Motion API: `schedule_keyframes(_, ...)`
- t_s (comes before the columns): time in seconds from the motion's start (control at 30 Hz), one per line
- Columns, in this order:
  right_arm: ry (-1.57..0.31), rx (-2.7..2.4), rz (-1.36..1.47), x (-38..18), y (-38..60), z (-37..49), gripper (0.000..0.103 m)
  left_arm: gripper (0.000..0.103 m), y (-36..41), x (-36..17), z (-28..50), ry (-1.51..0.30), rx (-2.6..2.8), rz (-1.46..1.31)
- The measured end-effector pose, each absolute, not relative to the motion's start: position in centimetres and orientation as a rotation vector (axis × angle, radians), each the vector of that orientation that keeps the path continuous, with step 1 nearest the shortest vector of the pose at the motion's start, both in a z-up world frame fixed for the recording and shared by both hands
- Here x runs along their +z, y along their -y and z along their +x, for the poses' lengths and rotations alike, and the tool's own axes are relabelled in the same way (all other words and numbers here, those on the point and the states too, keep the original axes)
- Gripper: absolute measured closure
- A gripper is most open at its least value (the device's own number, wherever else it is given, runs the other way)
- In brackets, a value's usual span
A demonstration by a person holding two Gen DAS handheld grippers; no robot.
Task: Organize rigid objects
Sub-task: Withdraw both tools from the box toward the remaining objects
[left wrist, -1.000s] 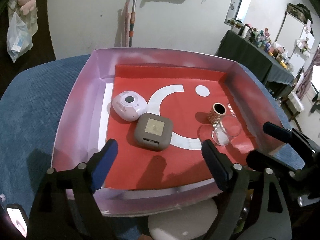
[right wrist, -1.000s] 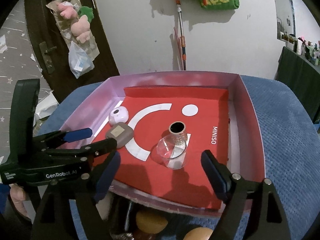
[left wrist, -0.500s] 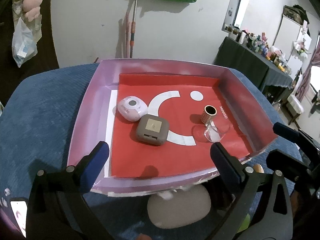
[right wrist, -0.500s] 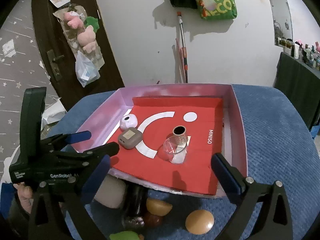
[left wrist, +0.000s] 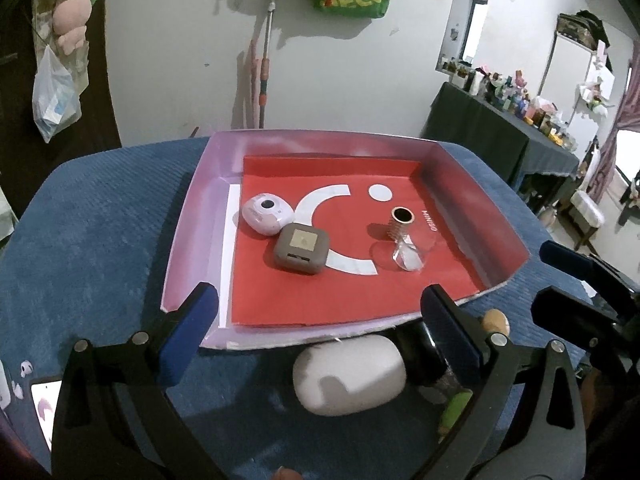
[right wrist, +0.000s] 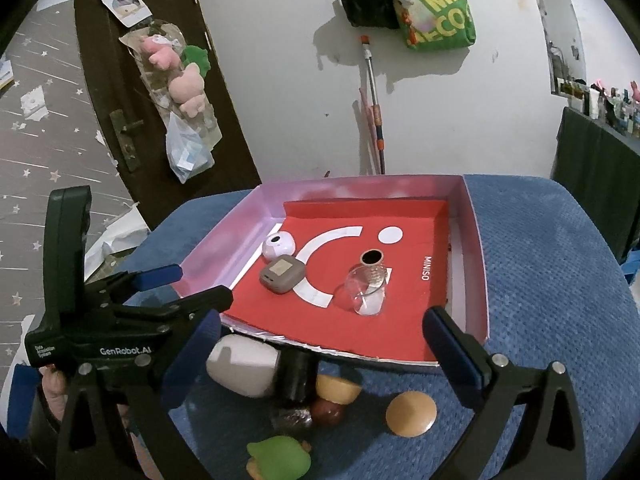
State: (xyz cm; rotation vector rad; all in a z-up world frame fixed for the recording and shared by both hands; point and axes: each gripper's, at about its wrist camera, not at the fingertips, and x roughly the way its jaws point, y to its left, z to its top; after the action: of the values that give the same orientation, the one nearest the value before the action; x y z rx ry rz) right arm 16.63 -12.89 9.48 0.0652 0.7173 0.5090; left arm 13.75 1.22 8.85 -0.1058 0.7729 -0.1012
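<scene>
Both hand-held grippers, left (left wrist: 318, 330) and right (right wrist: 326, 346), pulled back from the tray (left wrist: 192, 216), jaws wide, empty; white case (left wrist: 348, 374) before it likely next.

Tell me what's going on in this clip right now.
A person holds two claws, both open and empty, short of a pink tray on a blue cushion. The left claw and right claw hover over loose items: a white oval case and a green rubber duck. Inside sit a round white gadget, grey case and glass cup.

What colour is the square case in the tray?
The square case is grey-brown with a paler beige panel on top, seen best in the left wrist view.
</scene>
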Motion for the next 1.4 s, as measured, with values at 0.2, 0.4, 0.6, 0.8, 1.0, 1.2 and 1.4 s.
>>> schedule_keyframes(0.2,-0.709,0.513,0.058,9.6,12.6,15.5,0.000,0.000,-0.9,8.7,12.6,-0.773,-0.101,-0.089)
schedule_keyframes(0.4,-0.707,0.520,0.079,9.6,12.9,14.5,0.000,0.000,-1.1,8.4,11.5,-0.769,-0.105,-0.108)
schedule_keyframes(0.6,-0.708,0.526,0.090,9.6,13.1,13.5,0.000,0.000,-0.4,8.6,10.3,-0.760,-0.110,-0.069)
schedule_keyframes(0.8,-0.712,0.529,0.072,9.3,12.8,12.4,0.000,0.000,-0.1,8.1,9.5,-0.773,-0.123,-0.059)
schedule_keyframes(1.0,-0.729,0.517,0.069,8.5,12.9,11.5,0.000,0.000,-0.2,7.0,8.8,-0.810,-0.133,-0.067)
schedule_keyframes(1.2,-0.758,0.499,0.048,7.4,13.0,10.9,0.007,0.000,0.3,6.1,8.0,-0.829,-0.154,-0.050)
schedule_keyframes(1.4,-0.795,0.495,0.016,6.0,12.8,10.1,0.025,0.001,0.7,5.2,8.0,-0.845,-0.158,-0.047)
